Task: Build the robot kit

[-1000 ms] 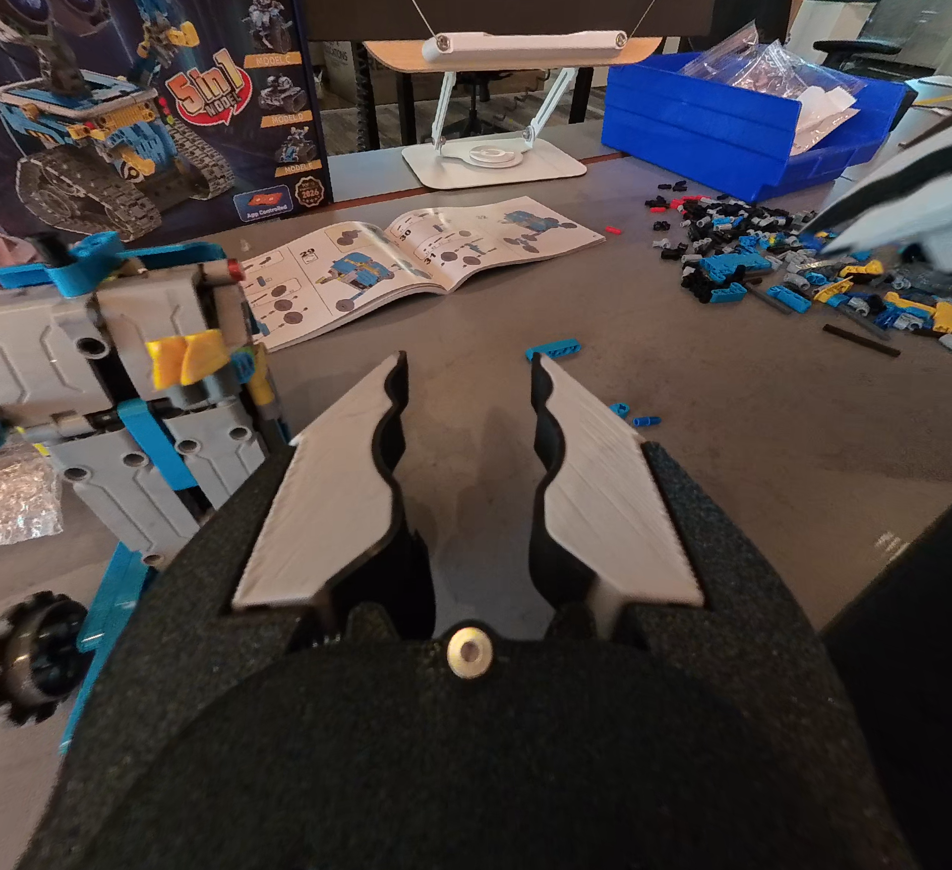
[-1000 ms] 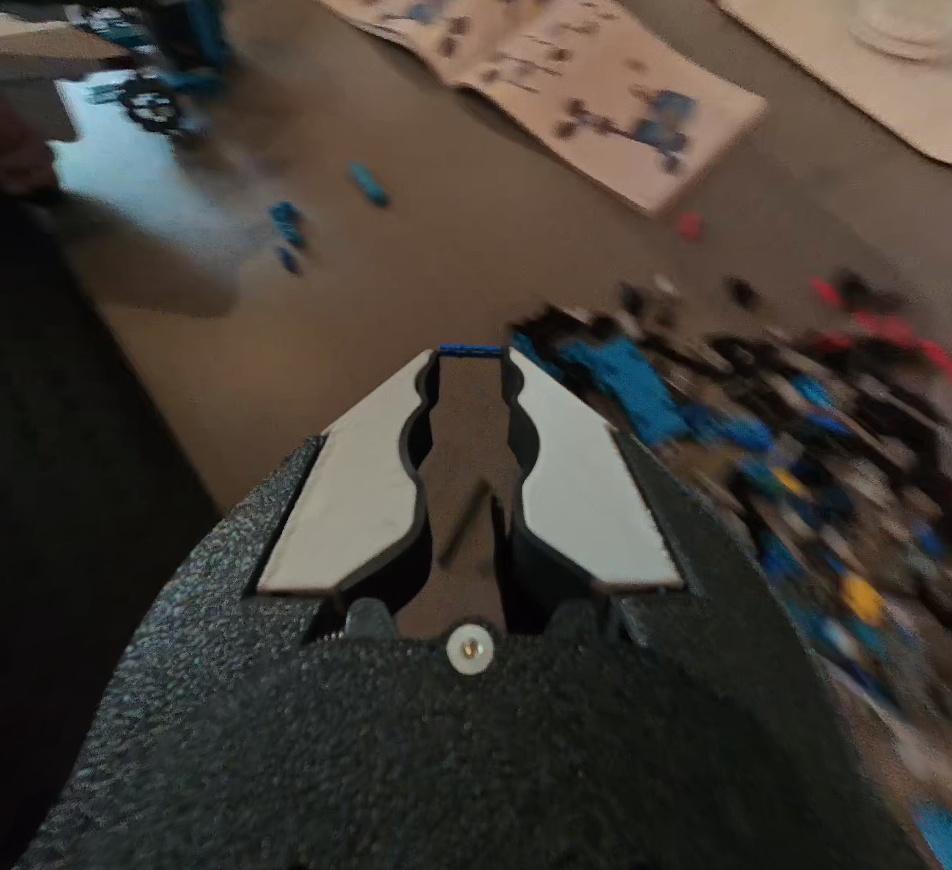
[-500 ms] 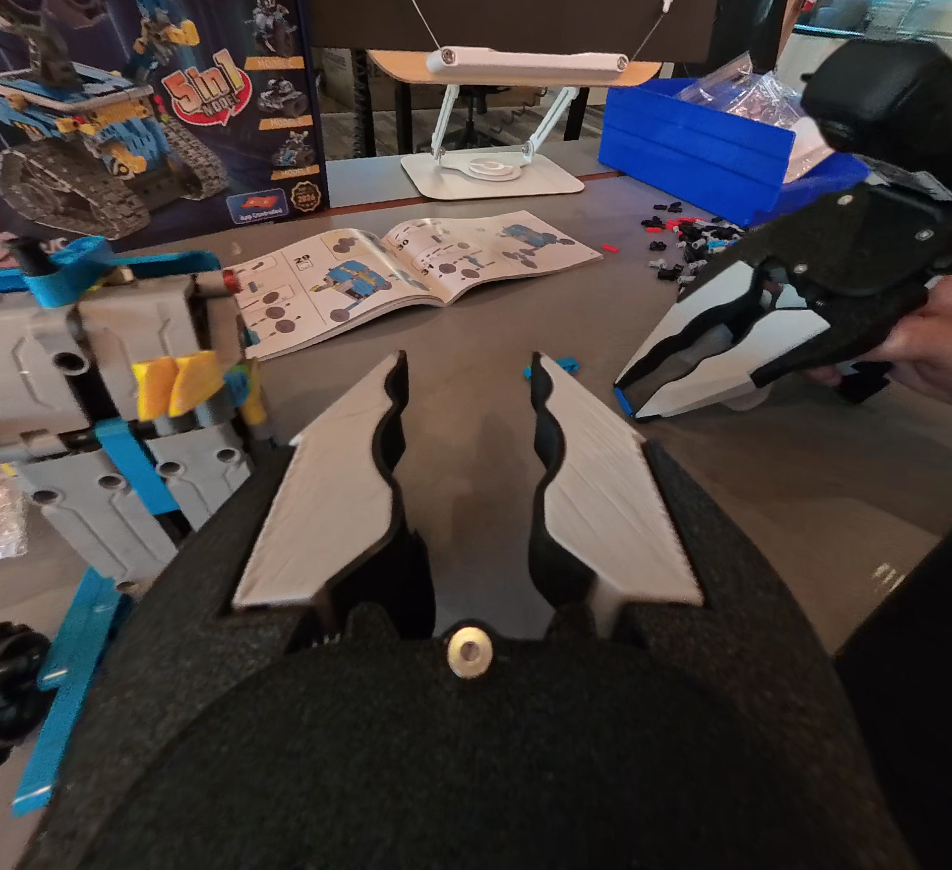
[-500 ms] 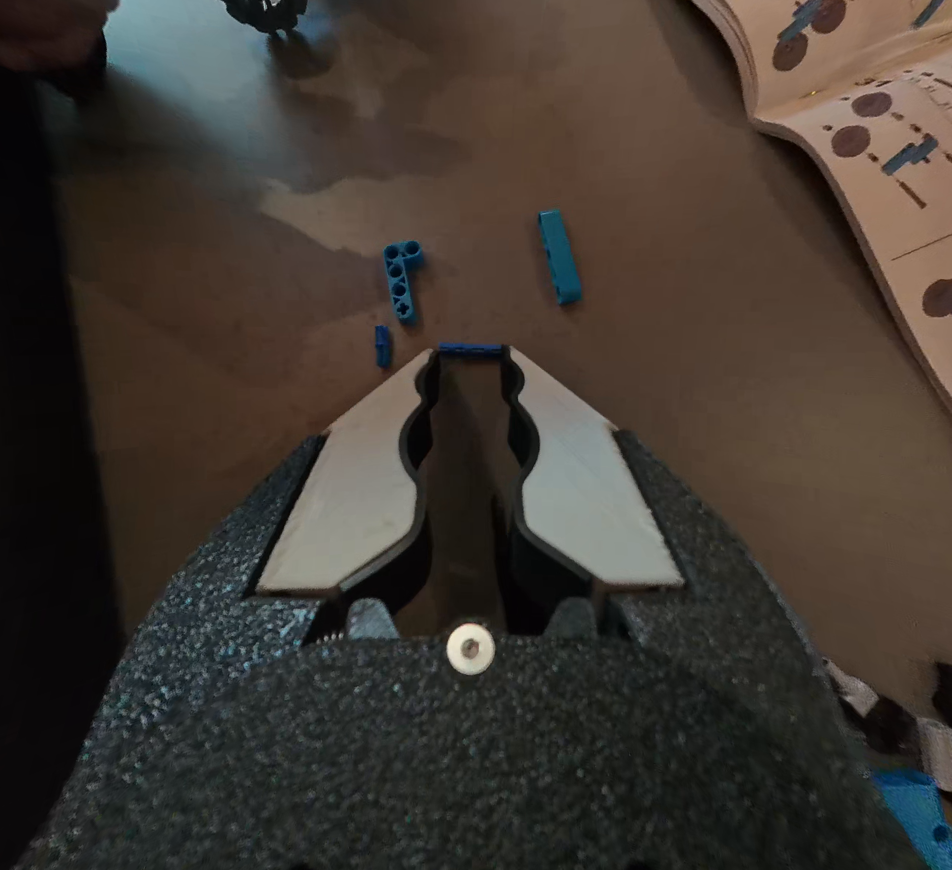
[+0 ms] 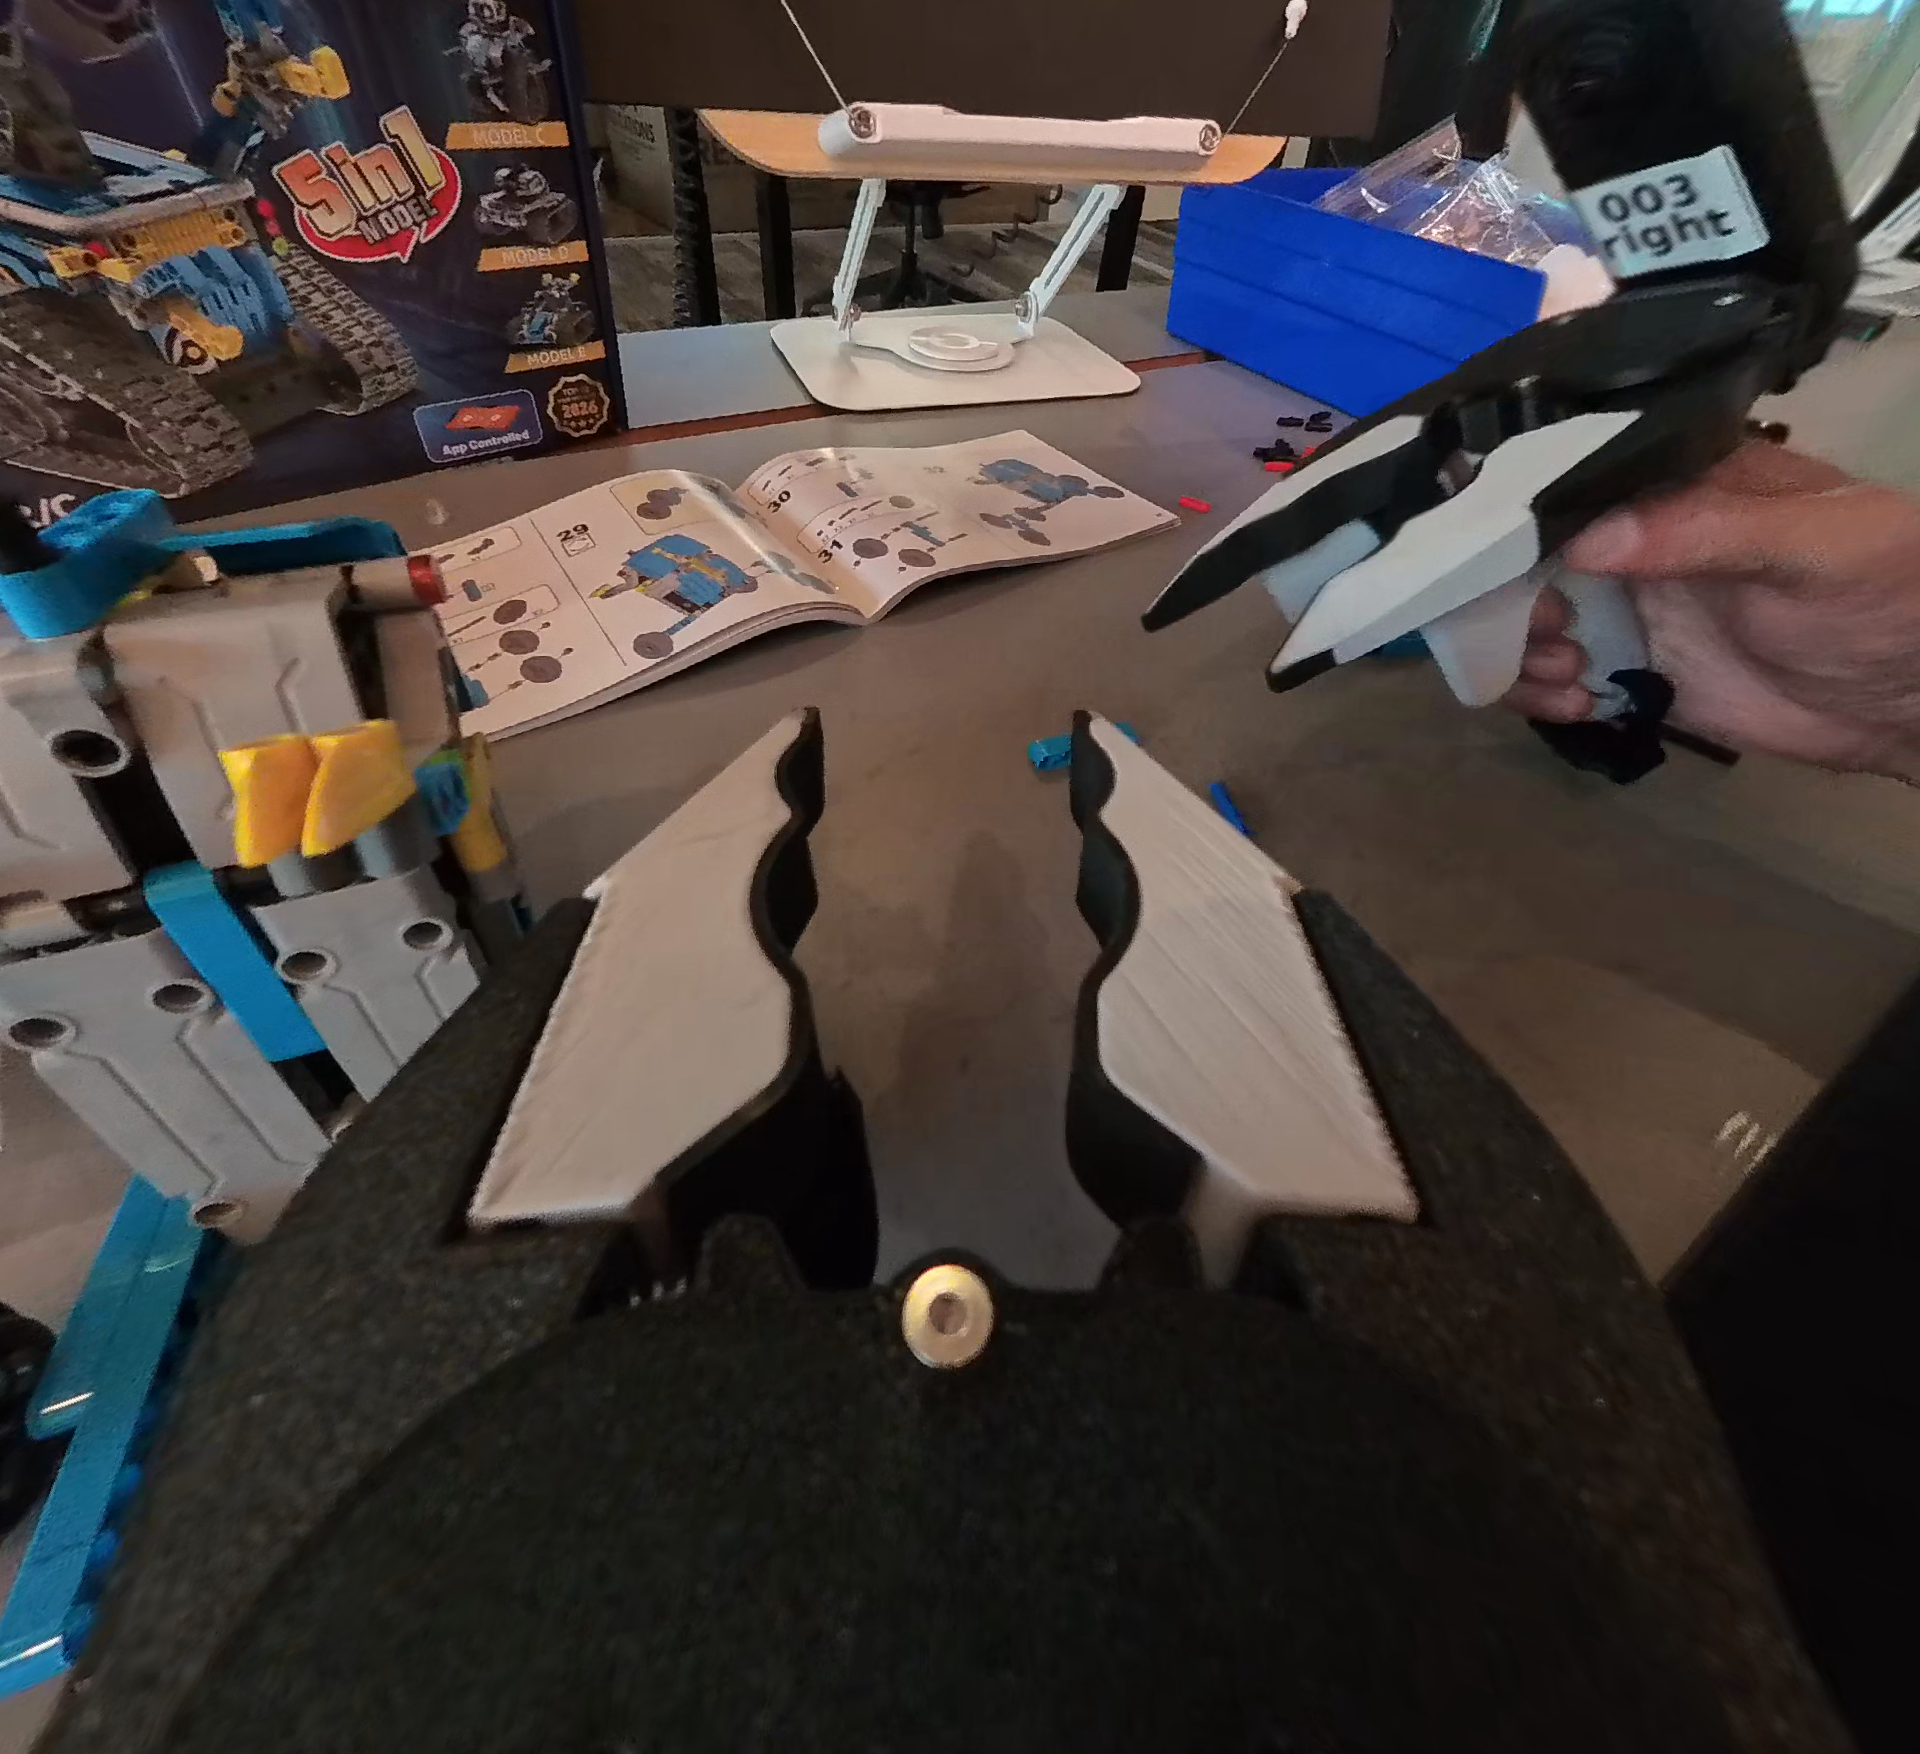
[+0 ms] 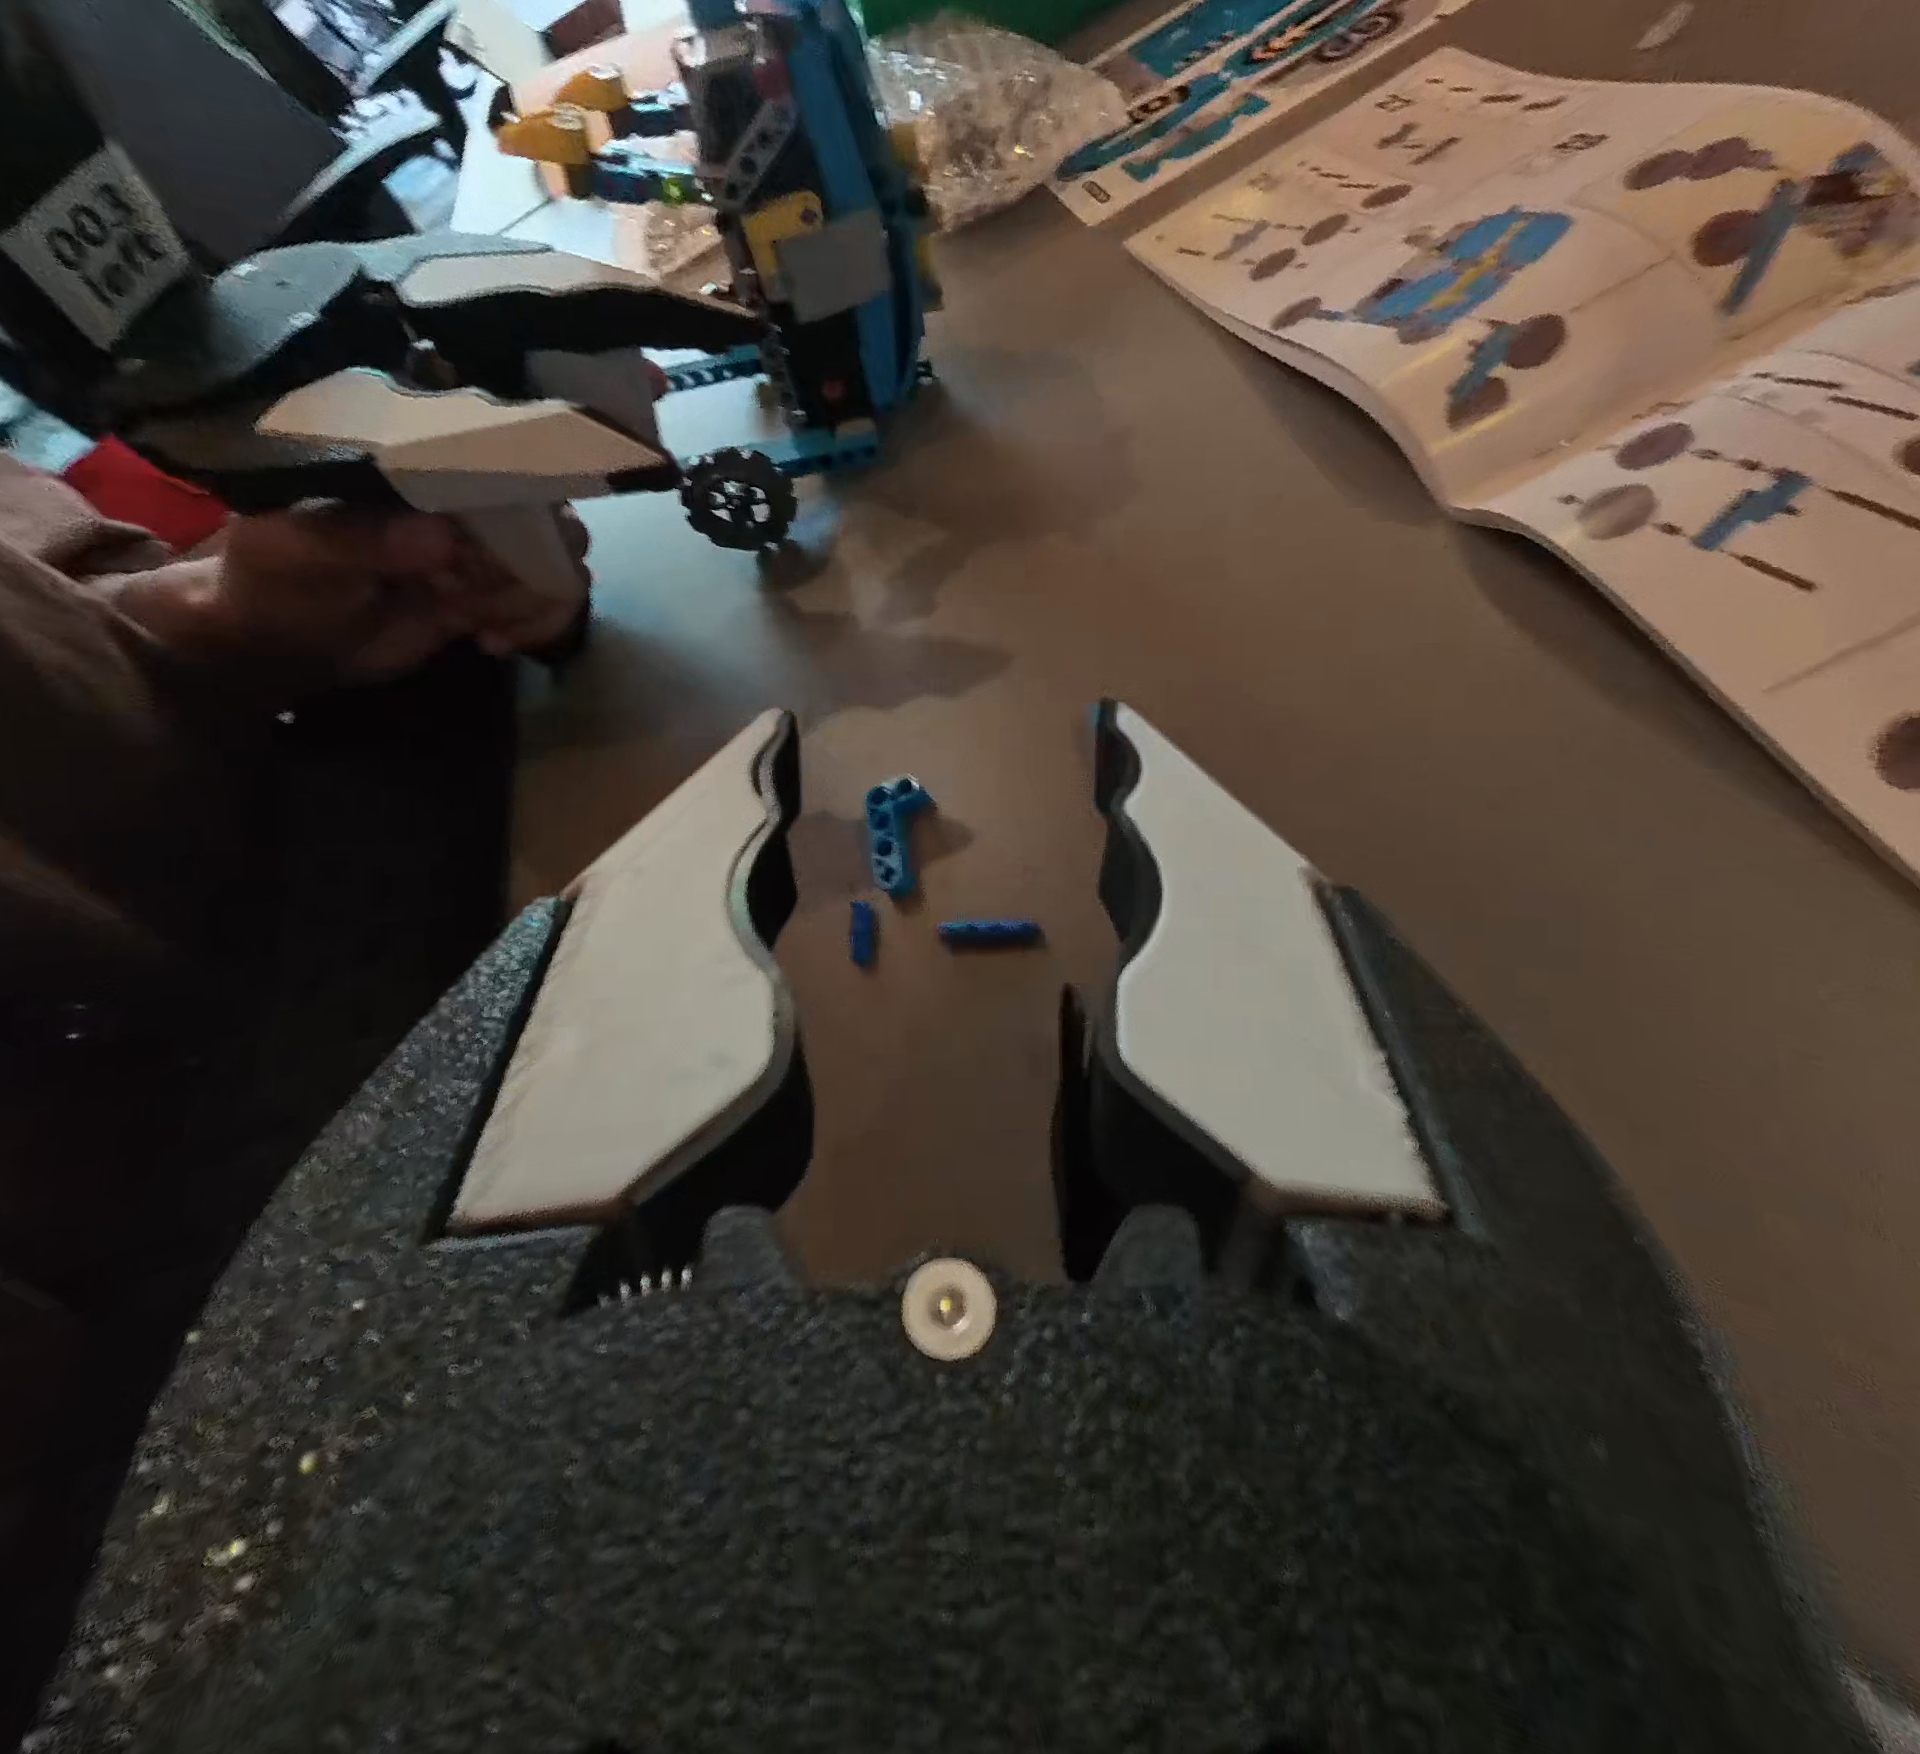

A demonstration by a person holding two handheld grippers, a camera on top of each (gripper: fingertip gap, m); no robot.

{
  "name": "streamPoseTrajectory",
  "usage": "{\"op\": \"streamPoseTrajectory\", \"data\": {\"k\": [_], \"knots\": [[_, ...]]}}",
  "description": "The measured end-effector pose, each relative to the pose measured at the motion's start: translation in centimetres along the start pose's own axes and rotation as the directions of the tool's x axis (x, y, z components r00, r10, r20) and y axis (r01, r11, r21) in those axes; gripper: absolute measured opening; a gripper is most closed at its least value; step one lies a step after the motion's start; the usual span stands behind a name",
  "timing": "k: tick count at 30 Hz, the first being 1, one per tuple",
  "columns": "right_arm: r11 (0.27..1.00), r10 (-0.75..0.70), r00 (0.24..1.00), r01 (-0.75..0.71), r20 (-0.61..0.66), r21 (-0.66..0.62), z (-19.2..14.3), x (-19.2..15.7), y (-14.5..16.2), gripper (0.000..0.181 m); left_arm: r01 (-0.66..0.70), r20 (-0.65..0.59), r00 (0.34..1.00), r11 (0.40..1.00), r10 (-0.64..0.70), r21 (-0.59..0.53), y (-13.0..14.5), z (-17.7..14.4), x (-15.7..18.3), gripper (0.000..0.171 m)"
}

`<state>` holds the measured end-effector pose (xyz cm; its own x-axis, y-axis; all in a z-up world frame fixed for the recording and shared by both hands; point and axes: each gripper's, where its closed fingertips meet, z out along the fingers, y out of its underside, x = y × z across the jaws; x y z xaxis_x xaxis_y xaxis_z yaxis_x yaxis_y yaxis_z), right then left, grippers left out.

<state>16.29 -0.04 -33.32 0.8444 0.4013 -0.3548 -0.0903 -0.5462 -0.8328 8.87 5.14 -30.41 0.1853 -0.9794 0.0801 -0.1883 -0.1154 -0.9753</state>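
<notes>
The right gripper (image 6: 945, 728), jaws spread wide and empty, hovers over three small blue pieces on the grey table (image 6: 1299, 717): an L-shaped beam (image 6: 891, 834) with holes, long axis pointing away, a short pin (image 6: 860, 932) also lengthwise, and a longer pin (image 6: 987, 932) lying crosswise. The left gripper (image 5: 940, 733), jaws likewise wide and empty, sits beside a grey-and-blue brick robot (image 5: 239, 873)

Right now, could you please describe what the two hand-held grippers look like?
Each hand-held gripper, left and right, has a rough black body, two white pointed fingers with wavy black inner pads, a silver screw, a white handle and a pale label on top.
</notes>
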Motion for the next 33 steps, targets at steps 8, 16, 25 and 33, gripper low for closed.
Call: {"op": "streamPoseTrajectory", "data": {"k": [8,16,25,33], "knots": [[0.998,0.019,0.999,-0.021,0.036,0.056,1.4,-1.1,-2.1,0.03,0.015,-0.018,1.0,1.0,-0.015,0.015,-0.2,-0.3,0.1,0.047],[0.996,-0.028,0.999,0.031,-0.039,0.078,1.4,-0.5,-2.4,0.021,0.035,-0.032,0.999,0.999,-0.034,0.022,-0.3,-0.5,0.1,0.047],[0.995,-0.017,0.999,0.021,-0.046,0.098,4.1,-0.8,-4.8,0.016,0.06,-0.057,0.997,0.998,-0.059,0.019,-0.2,-0.5,0.5,0.047],[0.995,-0.045,0.974,0.064,-0.22,0.08,4.4,1.3,-4.4,0.03,0.056,-0.064,0.996,0.998,-0.055,0.016,-0.2,-0.6,0.6,0.048]]}}
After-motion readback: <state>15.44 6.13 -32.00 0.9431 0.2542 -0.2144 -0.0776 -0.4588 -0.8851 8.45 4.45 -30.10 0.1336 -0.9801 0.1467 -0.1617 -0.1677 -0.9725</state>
